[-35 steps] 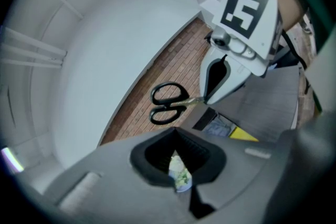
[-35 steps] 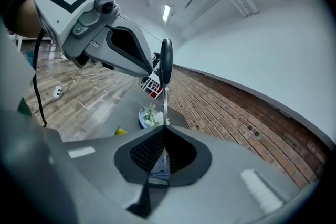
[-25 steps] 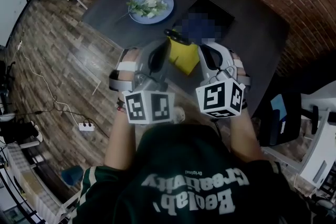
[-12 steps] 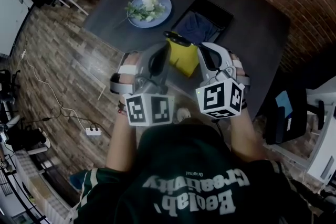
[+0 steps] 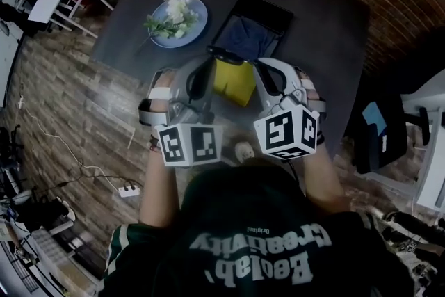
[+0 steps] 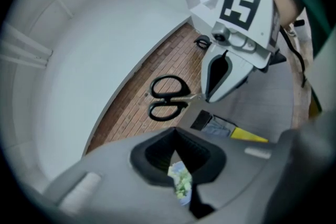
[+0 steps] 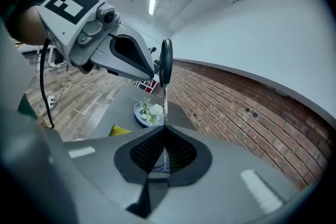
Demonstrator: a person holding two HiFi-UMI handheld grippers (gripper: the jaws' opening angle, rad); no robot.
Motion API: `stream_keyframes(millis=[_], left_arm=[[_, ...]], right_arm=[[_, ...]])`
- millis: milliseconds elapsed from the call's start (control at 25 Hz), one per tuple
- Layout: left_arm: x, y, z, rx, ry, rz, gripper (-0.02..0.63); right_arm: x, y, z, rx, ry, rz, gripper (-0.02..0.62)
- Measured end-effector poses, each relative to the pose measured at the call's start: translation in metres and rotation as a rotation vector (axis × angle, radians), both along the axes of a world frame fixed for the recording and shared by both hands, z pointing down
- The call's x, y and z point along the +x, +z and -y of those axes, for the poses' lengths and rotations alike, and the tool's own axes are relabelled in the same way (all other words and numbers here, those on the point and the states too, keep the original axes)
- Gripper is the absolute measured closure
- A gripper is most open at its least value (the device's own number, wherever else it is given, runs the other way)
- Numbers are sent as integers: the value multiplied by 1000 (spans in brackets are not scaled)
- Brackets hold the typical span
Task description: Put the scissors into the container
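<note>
Black-handled scissors (image 5: 226, 55) hang in the air over the dark table, just in front of the black container (image 5: 268, 16) with its blue lining. My right gripper (image 5: 256, 65) is shut on the blades. In the right gripper view the blade runs up from my right gripper (image 7: 165, 147) to the handles of the scissors (image 7: 166, 63). The left gripper (image 5: 206, 66) is beside the scissors, shut with nothing in it. In the left gripper view the scissors (image 6: 168, 98) stick out of the right gripper (image 6: 207, 97), ahead of the left gripper (image 6: 178, 157).
A blue plate of flowers (image 5: 177, 21) sits on the table (image 5: 313, 24) left of the container. A yellow object (image 5: 233, 80) lies under the grippers. A brick wall runs behind the table; a white seat (image 5: 424, 135) stands right and a power strip (image 5: 128, 190) lies on the floor.
Both grippers and the scissors now sit nearer the container in the head view. The left gripper has shifted a little forward and down; the right grip on the scissors is unchanged.
</note>
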State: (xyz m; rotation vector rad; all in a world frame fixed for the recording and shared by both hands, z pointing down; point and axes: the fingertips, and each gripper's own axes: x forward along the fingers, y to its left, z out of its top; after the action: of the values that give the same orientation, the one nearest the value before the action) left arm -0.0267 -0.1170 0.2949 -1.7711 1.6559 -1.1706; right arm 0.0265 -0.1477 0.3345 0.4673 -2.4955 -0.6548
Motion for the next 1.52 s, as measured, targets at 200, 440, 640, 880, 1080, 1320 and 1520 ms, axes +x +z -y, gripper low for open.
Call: stream_keyframes(millis=[200,440,640,880,1080,1320,1520], left_arm=[[-20,8,13,-24,72,-7,604],[-39,21,27,-53,181,-18,604],[-45,30,41,-64,272,-28,604],[-52,34,55,-67,382,-25,604],[-57,34,66,-68,484,-16,604],[-69,41,70,-84,594,-13,604],[-74,49,69,-101,682,-16,604]], right_arm=[[-16,10,10,-41,72,-12,583],[-33,19,17,-73,187,-26,583],[-38,28,24,-91,282,-40,583],[-43,28,33,-89,389,-42,583],[-45,29,40,-93,499,-32,583],[-58,38,38,-111,603,-28,583],[-64,45,34,-122,691,-35,583]])
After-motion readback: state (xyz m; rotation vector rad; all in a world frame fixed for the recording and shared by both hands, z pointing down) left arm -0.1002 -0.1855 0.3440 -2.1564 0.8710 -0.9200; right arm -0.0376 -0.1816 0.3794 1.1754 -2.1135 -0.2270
